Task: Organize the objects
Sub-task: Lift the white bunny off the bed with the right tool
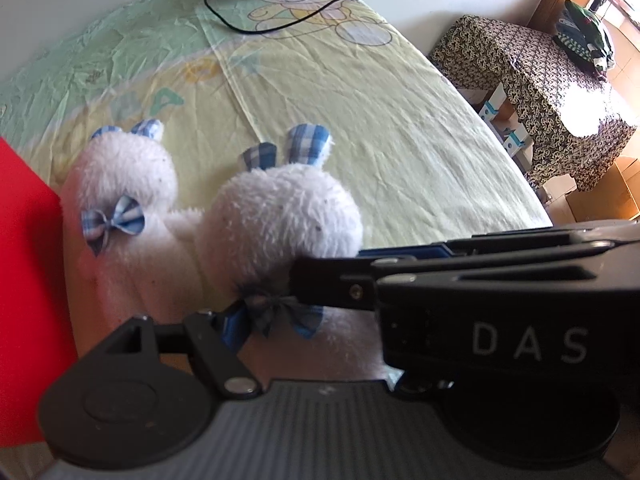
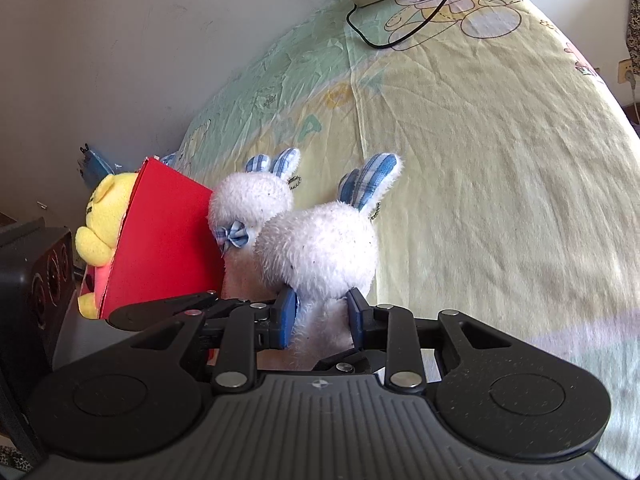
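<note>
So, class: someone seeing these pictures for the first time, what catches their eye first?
Two white plush rabbits joined side by side on the bed, the nearer one pinched at its body by the right gripper. Left of them stands a red box with a yellow bear behind it.

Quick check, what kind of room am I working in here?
Most likely a bedroom: a bed with a cartoon-print sheet, plush rabbits lying on it, and a cloth-covered side table beside the bed.
</note>
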Available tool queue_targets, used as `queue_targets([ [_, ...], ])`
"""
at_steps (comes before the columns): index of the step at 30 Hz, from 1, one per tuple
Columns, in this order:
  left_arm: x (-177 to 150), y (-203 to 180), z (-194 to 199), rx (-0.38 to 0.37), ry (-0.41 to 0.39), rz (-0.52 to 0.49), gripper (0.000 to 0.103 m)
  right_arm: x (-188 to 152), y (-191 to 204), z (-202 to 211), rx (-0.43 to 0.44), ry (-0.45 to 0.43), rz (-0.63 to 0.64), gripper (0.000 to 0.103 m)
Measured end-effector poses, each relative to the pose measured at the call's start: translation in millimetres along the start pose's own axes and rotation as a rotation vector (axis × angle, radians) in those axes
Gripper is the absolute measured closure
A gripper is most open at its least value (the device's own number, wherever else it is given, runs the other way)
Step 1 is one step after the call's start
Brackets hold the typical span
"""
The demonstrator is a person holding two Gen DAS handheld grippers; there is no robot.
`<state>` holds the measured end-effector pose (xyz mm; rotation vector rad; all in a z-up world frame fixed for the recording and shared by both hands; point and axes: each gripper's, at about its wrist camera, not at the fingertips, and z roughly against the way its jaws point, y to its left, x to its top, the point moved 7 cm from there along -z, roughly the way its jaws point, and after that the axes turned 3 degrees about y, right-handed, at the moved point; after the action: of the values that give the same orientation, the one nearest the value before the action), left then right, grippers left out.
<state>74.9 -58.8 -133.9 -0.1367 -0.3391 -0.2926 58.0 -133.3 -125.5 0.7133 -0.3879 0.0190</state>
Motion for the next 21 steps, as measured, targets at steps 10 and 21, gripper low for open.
queue_targets([
  [10,-26,-4,13,0.01,-0.002,-0.002,0.034,-22,13,11,-0.007,-0.007,0.019,0.074],
  [21,-52,1,19,0.01,0.009,0.029,0.034,-47,25,9,-0.001,0.024,0.041,0.075],
])
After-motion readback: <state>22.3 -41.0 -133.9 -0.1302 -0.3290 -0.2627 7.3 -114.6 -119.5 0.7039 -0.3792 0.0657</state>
